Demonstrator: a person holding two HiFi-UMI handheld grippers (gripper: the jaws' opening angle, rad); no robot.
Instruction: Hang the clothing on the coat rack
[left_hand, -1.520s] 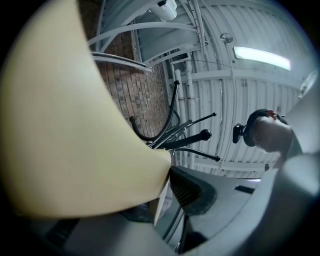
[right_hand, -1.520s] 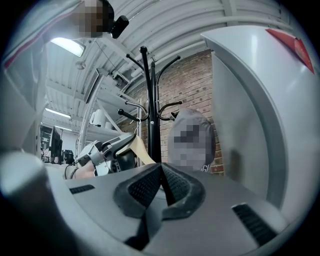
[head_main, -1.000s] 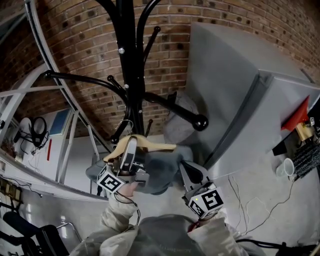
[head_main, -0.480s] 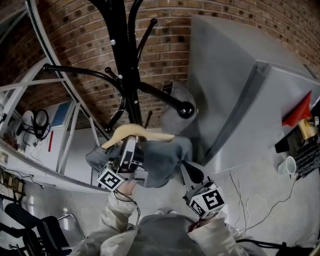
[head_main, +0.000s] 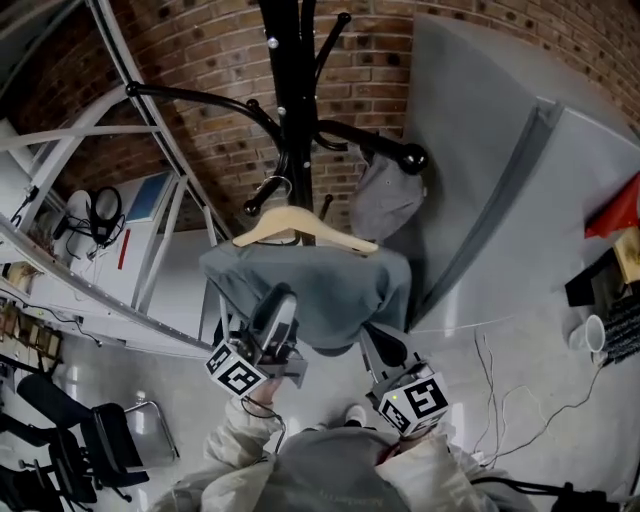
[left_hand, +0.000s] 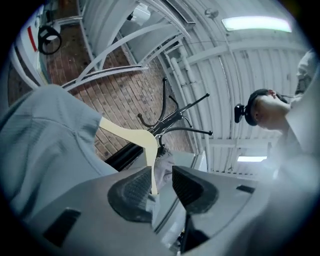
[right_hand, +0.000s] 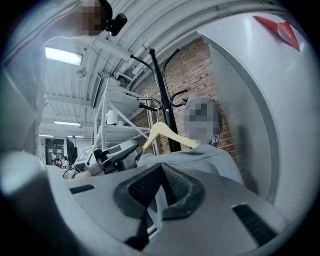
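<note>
Although its jaws have just been opening and stand apart on nothing, the left gripper (left_hand: 162, 186) sits at the grey garment's (head_main: 320, 290) hem. The right gripper (right_hand: 160, 175) is clenched beside it, perhaps on fabric. A hanger (head_main: 300, 222) holds the garment on the coat rack (head_main: 292, 90), right edge near a grey panel (head_main: 470, 150).

The person wore pale beige sleeves (head_main: 235, 452), rumpled at the cuffs, over a grey top (head_main: 330, 478). A thin dark cable (head_main: 280, 432) looped beside the left cuff. The left gripper (head_main: 284, 300) and right gripper (head_main: 374, 334) were grey-shelled, each with a black-and-white marker cube (head_main: 237, 376) and dark ribbed pads (left_hand: 131, 194)
</note>
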